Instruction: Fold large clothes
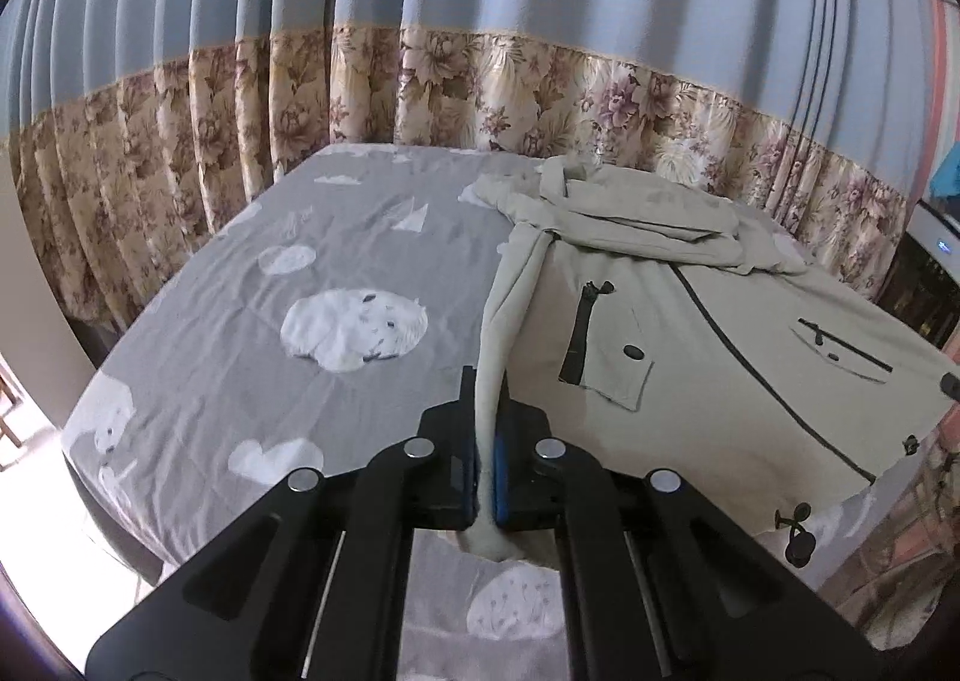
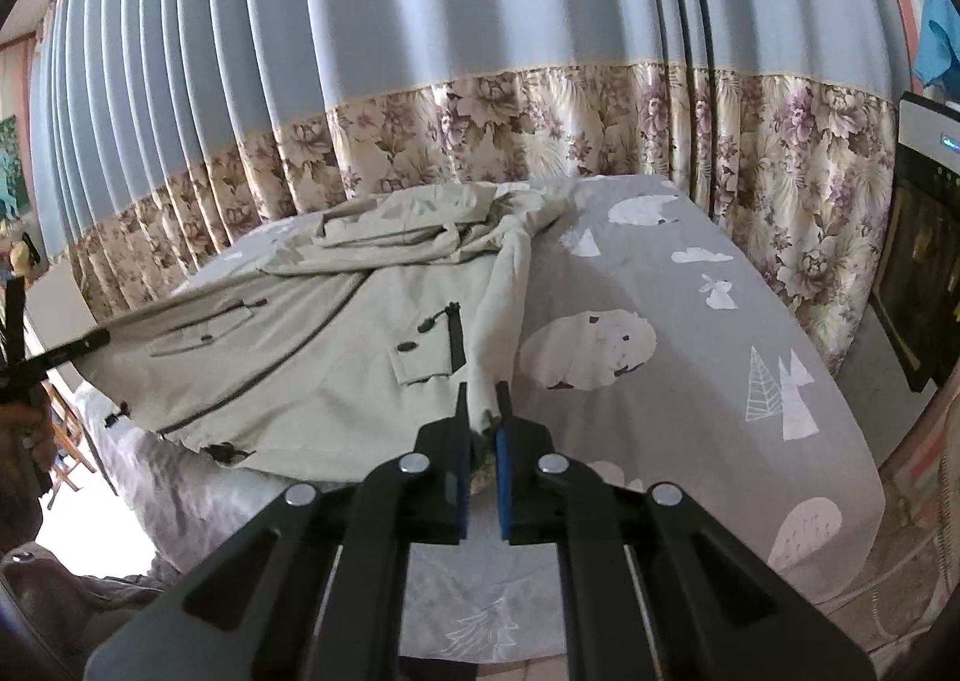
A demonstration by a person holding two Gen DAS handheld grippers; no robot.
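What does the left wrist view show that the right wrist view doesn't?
Left wrist only: the left gripper shut on one edge of the jacket, with a bare stretch of bed sheet to its left. Right wrist only: the right gripper shut on the jacket's opposite edge, and a picture on the far-left wall. Both: the beige jacket, grey printed sheet, floral curtains.

Soft daylight, heavy fisheye warp, slight blur

Left gripper (image 1: pixel 485 387): matte black arms fanning out toward seven and five o'clock, round silver screws on the joints, blue pads lining both fingers. Right gripper (image 2: pixel 482 399): same black frame, silver screws, blue pads.
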